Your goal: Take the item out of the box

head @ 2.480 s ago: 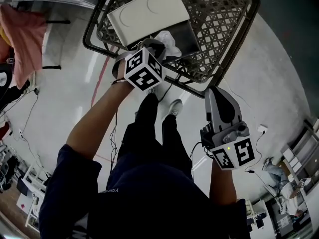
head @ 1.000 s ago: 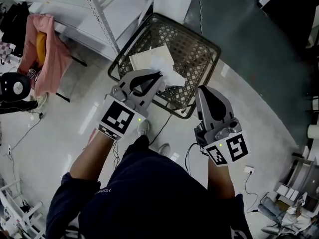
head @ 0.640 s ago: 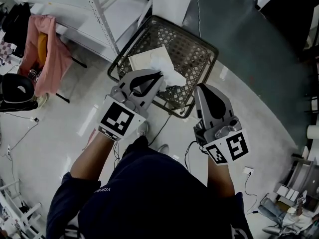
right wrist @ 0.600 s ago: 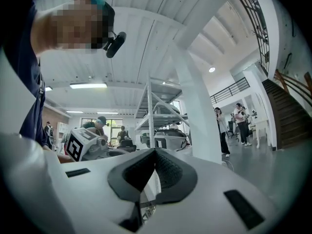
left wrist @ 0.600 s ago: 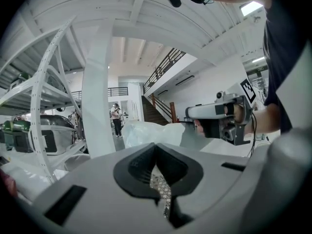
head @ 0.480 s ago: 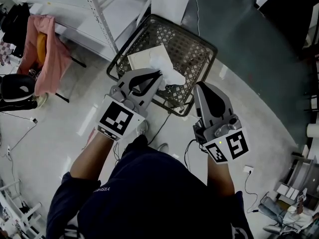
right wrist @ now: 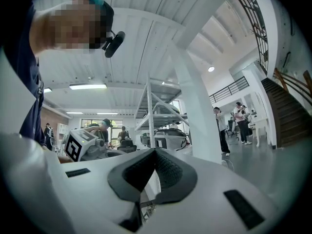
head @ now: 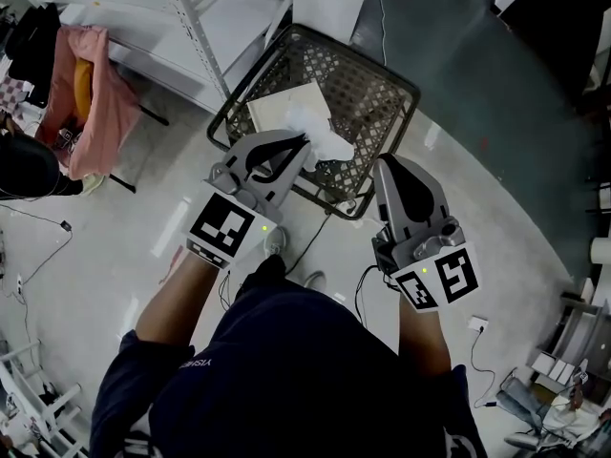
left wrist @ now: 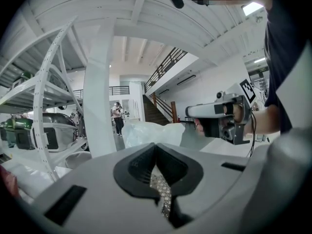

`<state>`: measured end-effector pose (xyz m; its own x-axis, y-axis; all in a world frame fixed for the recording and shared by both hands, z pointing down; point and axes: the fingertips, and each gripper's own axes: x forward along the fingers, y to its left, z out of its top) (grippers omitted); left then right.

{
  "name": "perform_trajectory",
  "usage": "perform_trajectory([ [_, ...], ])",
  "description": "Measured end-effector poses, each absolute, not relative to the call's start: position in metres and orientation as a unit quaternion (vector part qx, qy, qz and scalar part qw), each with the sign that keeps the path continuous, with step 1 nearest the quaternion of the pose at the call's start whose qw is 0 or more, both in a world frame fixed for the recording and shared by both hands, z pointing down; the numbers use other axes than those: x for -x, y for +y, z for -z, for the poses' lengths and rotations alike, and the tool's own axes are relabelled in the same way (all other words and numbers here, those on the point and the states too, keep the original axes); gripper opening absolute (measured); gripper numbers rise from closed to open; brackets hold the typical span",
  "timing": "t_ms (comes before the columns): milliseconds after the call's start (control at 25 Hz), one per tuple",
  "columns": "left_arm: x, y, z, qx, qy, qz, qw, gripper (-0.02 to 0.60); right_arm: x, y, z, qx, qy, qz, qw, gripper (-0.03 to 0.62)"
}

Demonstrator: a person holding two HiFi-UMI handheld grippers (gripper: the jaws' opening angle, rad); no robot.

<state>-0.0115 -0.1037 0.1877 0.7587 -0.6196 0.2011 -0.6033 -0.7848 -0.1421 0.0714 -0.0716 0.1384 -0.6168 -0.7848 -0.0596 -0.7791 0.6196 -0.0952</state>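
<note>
My left gripper [head: 304,142] has its jaws pressed together on a pinch of the white plastic bag [head: 330,146]. The bag bunches out beyond the tips. In the left gripper view it fills the space just past the closed jaws, with the hall behind it and not the basket.

From the head view the bag sits over the near part of the wire basket [head: 378,93], which stands on the pale floor [head: 115,256]. A flat white box [head: 284,108] lies inside the basket, partly covered from my angle by the bag and the gripper. Through the slit under the left jaws I can see a bit of the basket's mesh below.

My right gripper [head: 387,165] is held beside the left one, apart from it, with its tips over the basket's near rim. Its jaws are pressed together with nothing between them. In its own view I see only a white shelf rack [right wrist: 151,116] and people across the room.

A pink cloth [head: 95,93] hangs to the left of the basket, and my shoe [head: 275,241] shows below the left gripper.
</note>
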Motion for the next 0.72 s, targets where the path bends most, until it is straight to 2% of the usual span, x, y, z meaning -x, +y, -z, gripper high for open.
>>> perform_trajectory([
  [720, 0.011, -0.1063, -0.1958, 0.937, 0.326, 0.125, 0.028, 0.009, -0.0697, -0.0766, -0.1438, 0.431, 0.901, 0.035, 0.041, 0.02],
])
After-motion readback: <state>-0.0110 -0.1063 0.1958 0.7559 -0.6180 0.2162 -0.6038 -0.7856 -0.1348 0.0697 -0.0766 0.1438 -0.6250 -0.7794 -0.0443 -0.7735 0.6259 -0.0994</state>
